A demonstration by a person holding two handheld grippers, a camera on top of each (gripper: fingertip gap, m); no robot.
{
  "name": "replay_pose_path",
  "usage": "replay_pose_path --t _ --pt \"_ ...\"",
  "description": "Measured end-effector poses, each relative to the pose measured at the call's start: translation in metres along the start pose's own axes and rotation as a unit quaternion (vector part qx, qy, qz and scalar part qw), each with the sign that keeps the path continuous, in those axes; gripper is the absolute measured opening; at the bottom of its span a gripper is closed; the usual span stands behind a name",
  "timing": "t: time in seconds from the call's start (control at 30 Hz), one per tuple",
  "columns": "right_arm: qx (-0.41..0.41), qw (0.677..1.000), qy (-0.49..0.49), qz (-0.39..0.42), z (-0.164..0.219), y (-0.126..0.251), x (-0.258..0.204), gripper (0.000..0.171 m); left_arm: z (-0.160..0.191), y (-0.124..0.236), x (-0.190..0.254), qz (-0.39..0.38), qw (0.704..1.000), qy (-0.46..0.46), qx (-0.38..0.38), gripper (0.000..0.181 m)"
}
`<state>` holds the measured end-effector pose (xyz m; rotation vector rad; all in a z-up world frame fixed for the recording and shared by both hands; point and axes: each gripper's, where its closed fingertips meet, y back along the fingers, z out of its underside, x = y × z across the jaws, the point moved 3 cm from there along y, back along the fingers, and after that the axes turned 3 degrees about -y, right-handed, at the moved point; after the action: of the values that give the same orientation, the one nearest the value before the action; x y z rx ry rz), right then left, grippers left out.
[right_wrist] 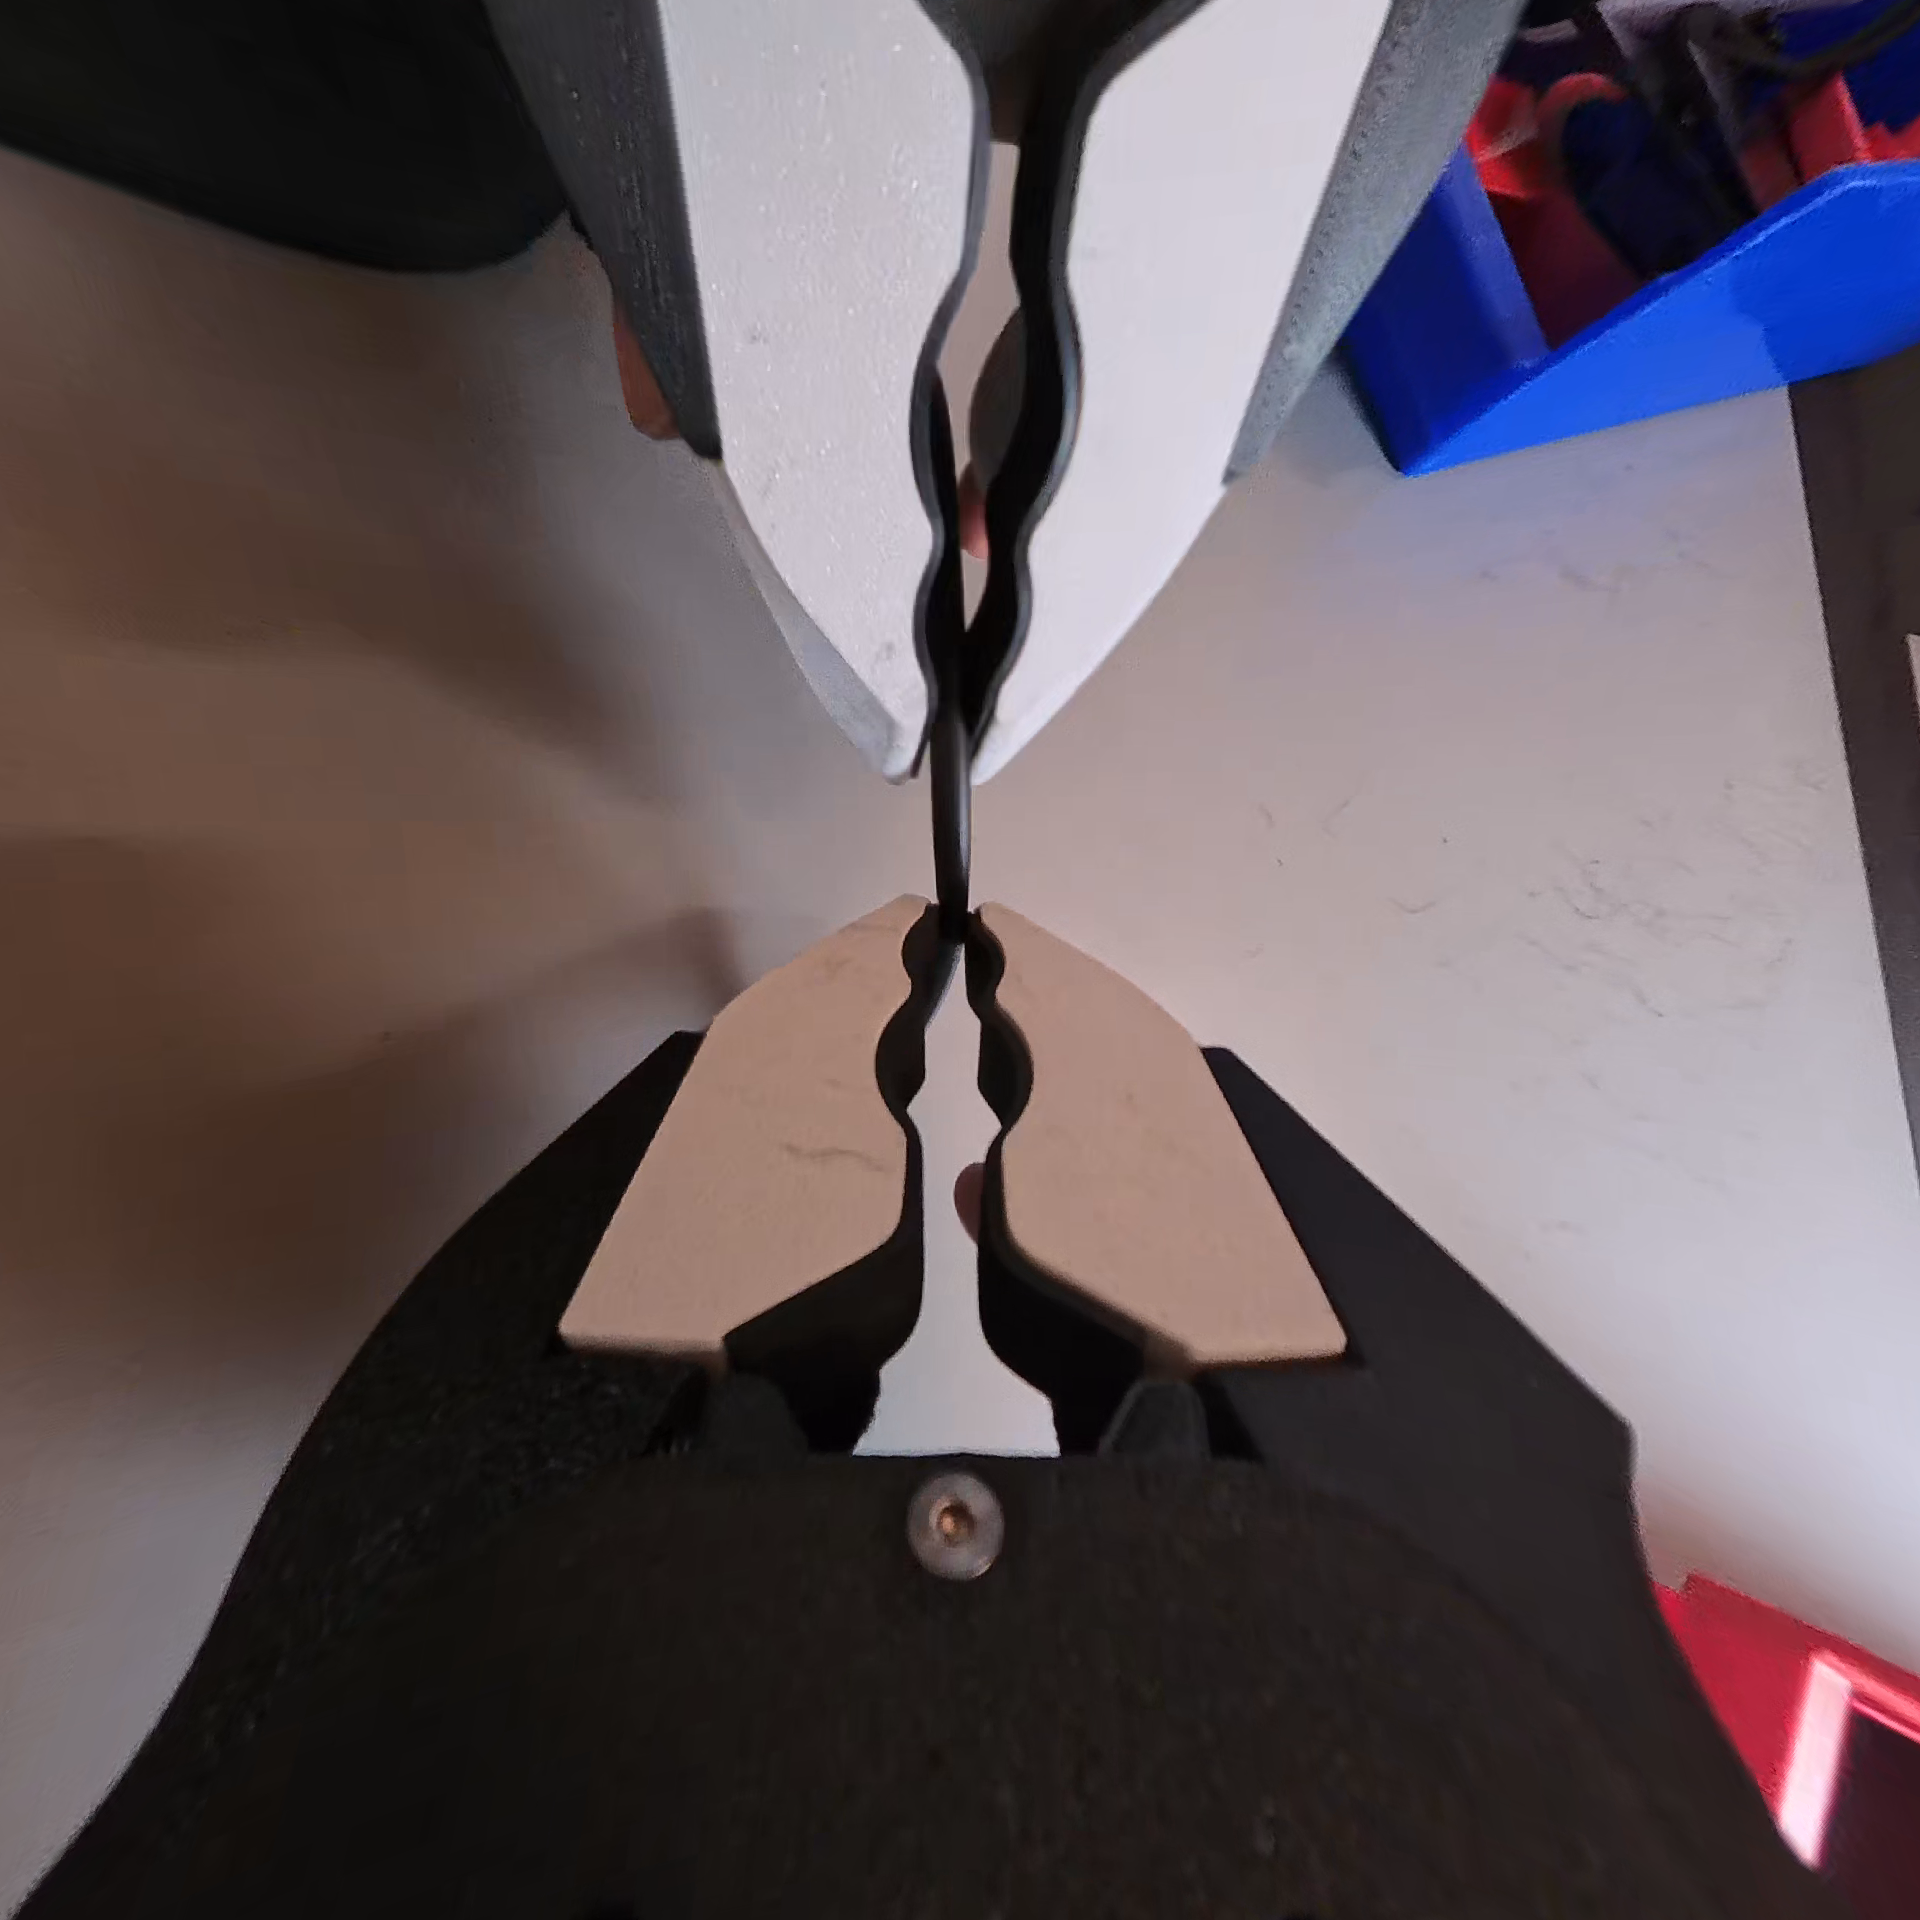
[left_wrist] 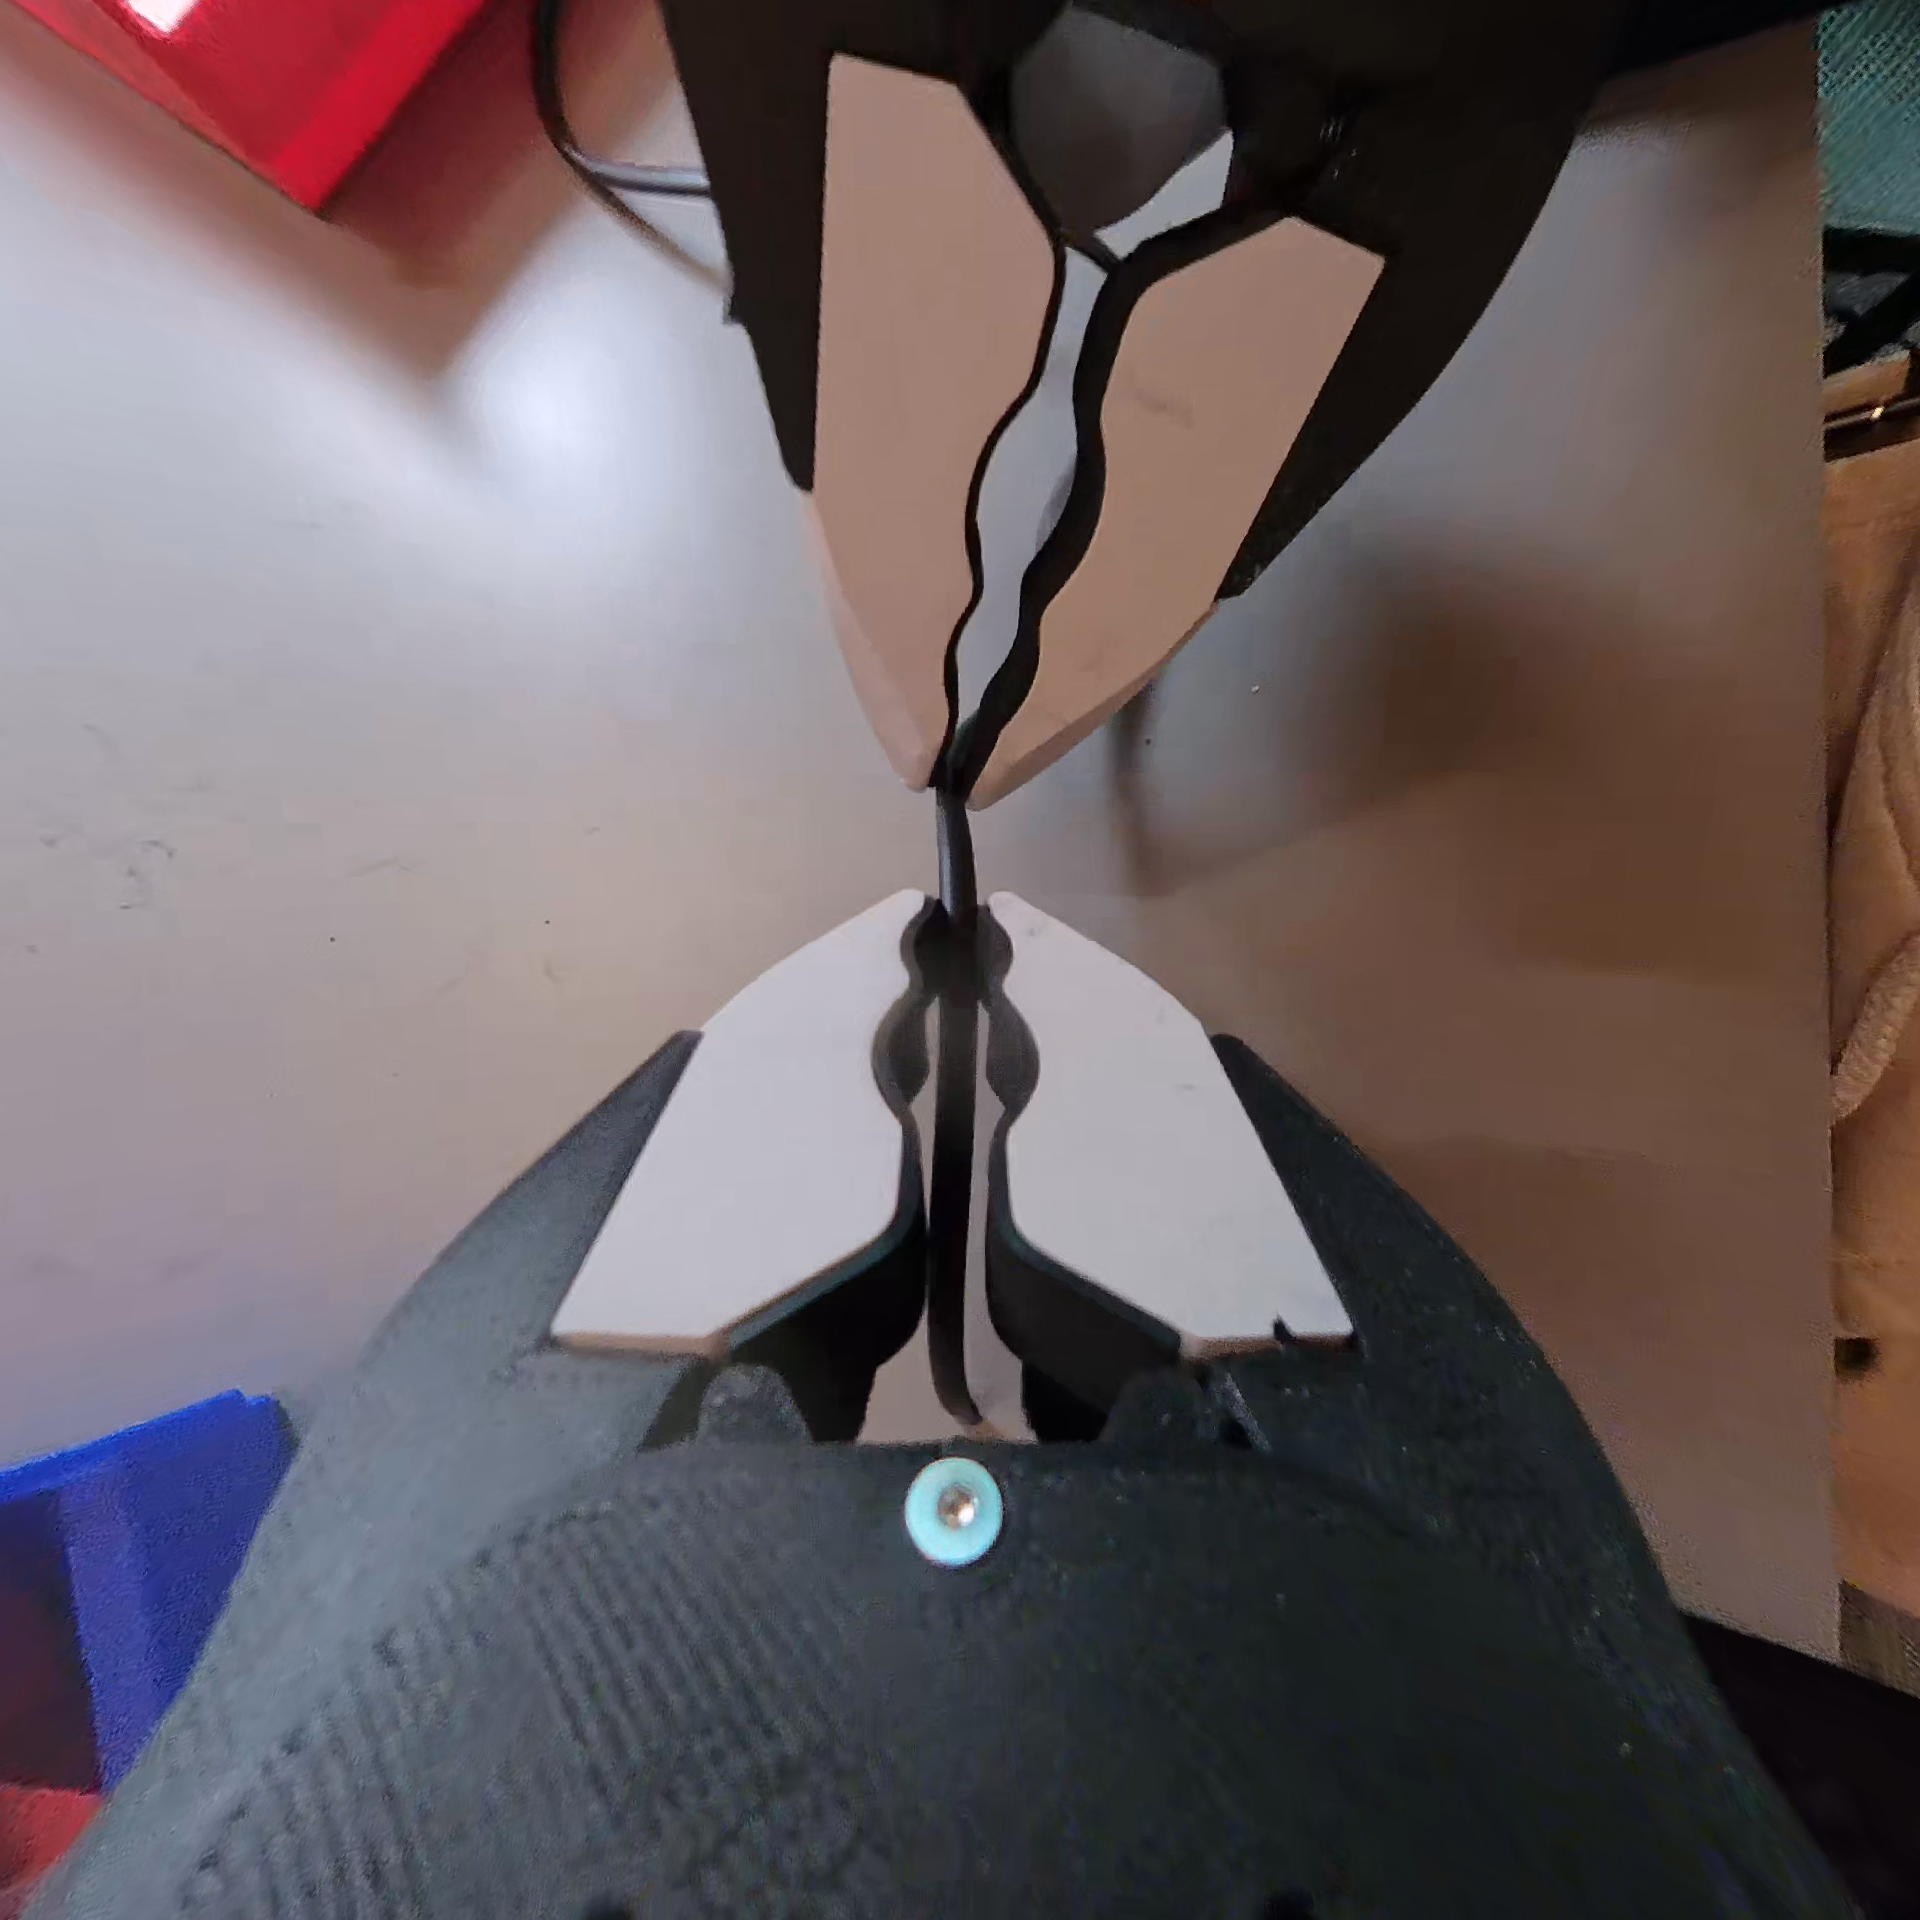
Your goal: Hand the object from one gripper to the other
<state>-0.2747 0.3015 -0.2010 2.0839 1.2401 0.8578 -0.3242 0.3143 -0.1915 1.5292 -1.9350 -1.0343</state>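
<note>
- The left gripper (left_wrist: 954, 906) is closing almost fully on a thin black cord (left_wrist: 954, 852), which is running down between its fingers.
- The right gripper (right_wrist: 954, 914) is pinching the same cord at its tips; both are gripping it in the air above the desk (left_wrist: 312, 727), tip facing tip.
- The cord is looking light, soft and bendable; I would be holding it near the tips, where the pads meet.
- No readable writing is showing.
- A blue bin (right_wrist: 1662, 312) is standing at the desk edge.
</note>
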Motion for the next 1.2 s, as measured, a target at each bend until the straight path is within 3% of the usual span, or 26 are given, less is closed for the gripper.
replay_pose_path --t 0.1,0.2,0.27,0.3,0.4,0.47,0.57,0.7,0.77,0.83,1.0,1.1,1.2 --pt "0.066 0.998 -0.022 0.007 -0.007 0.013 0.008 0.004 -0.006 0.014 -0.006 -0.002 0.998 0.014 0.061 0.006" --pt "0.091 0.994 -0.054 -0.027 -0.002 0.019 0.013 0.027 -0.016 0.034 -0.010 -0.001 0.989 0.024 0.145 0.006" --pt "0.113 0.990 -0.067 -0.057 -0.004 0.017 0.008 0.022 -0.017 0.040 -0.009 0.012 0.985 0.027 0.170 0.006" --pt "0.119 0.989 -0.072 -0.053 -0.006 0.016 0.009 0.006 -0.016 0.042 -0.010 0.016 0.984 0.028 0.175 0.006" --pt "0.101 0.992 -0.066 -0.033 -0.007 0.020 0.015 0.004 0.002 0.039 -0.018 0.013 0.989 0.059 0.138 0.007" --pt "0.076 0.995 -0.059 -0.015 -0.007 0.027 0.018 0.003 0.007 0.037 -0.024 -0.005 0.991 0.072 0.115 0.017" --pt "0.007 1.000 -0.025 0.009 0.001 0.025 0.017 0.003 -0.002 0.042 -0.021 -0.031 0.995 0.035 0.084 0.032" --pt "-0.018 0.999 -0.029 -0.009 -0.004 0.018 0.014 0.003 -0.016 0.033 -0.011 -0.011 0.999 -0.009 0.029 0.033" --pt "-0.018 1.000 -0.020 -0.011 -0.011 0.018 0.017 0.003 -0.018 0.023 -0.011 0.013 1.000 -0.012 0.006 0.031" --pt "-0.003 1.000 -0.021 -0.015 -0.020 0.021 0.020 0.003 -0.020 0.016 -0.012 0.040 0.999 -0.004 0.000 0.012" --pt "0.097 0.995 -0.035 -0.004 -0.022 0.039 0.033 0.004 -0.032 0.022 -0.028 0.028 0.993 0.024 0.115 0.003" --pt "0.101 0.993 -0.060 -0.018 -0.010 0.040 0.040 0.022 -0.036 0.029 -0.031 0.031 0.983 0.035 0.180 0.003" --pt "0.107 0.993 -0.053 -0.015 -0.008 0.028 0.039 0.001 -0.032 0.035 -0.032 0.048 0.977 0.054 0.199 0.004"
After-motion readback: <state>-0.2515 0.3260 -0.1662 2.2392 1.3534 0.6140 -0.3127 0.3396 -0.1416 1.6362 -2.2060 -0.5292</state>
